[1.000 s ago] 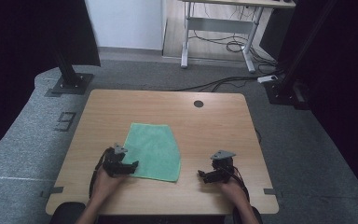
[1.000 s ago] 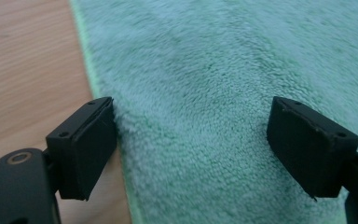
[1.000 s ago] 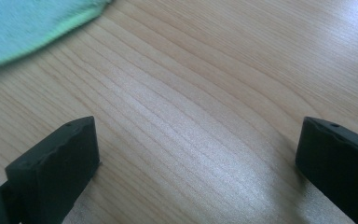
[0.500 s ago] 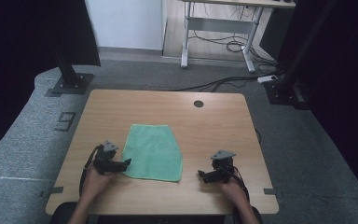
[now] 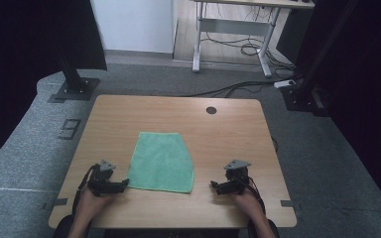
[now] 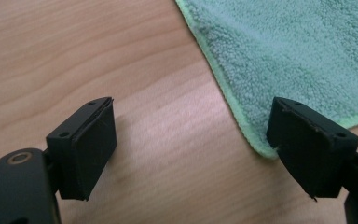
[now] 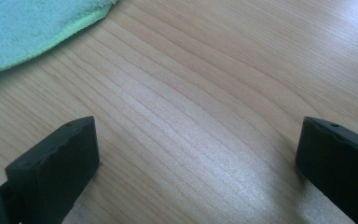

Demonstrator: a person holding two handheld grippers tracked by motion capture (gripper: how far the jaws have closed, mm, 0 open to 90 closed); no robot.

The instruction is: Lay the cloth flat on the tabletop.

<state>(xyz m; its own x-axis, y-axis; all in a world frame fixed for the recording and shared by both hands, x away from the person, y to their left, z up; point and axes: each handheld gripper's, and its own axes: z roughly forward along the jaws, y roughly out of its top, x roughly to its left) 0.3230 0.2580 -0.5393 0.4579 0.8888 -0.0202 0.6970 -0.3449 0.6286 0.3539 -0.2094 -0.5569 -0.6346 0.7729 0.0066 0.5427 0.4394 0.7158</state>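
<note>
Currently, high view: flat green terry cloth (image 5: 162, 162) lies on the light wooden surface (image 5: 218, 134), near the person's edge, a bit left of centre, long axis running away from the person, far end narrower. Left gripper (image 5: 120, 185) sits just beside the cloth's near-left corner, jaws pointing right toward it; right gripper (image 5: 217, 187) is apart from the near-right corner w/ bare wood between, jaws pointing left. So left is the nearer one. Left gripper view: left gripper (image 6: 189, 154) jaws wide open, nothing held; cloth (image 6: 298, 56) fills upper right, its near corner right at the right-hand jaw, green hem running diagonally up-left; wood between the jaws. Right gripper view: right gripper (image 7: 196, 163) jaws also spread wide, empty; cloth (image 7: 23, 28) only at top left, well ahead of the jaws & off to one side. Judgement: next grab likely needs the left to shift slightly over the corner; right has farther to go.
</note>
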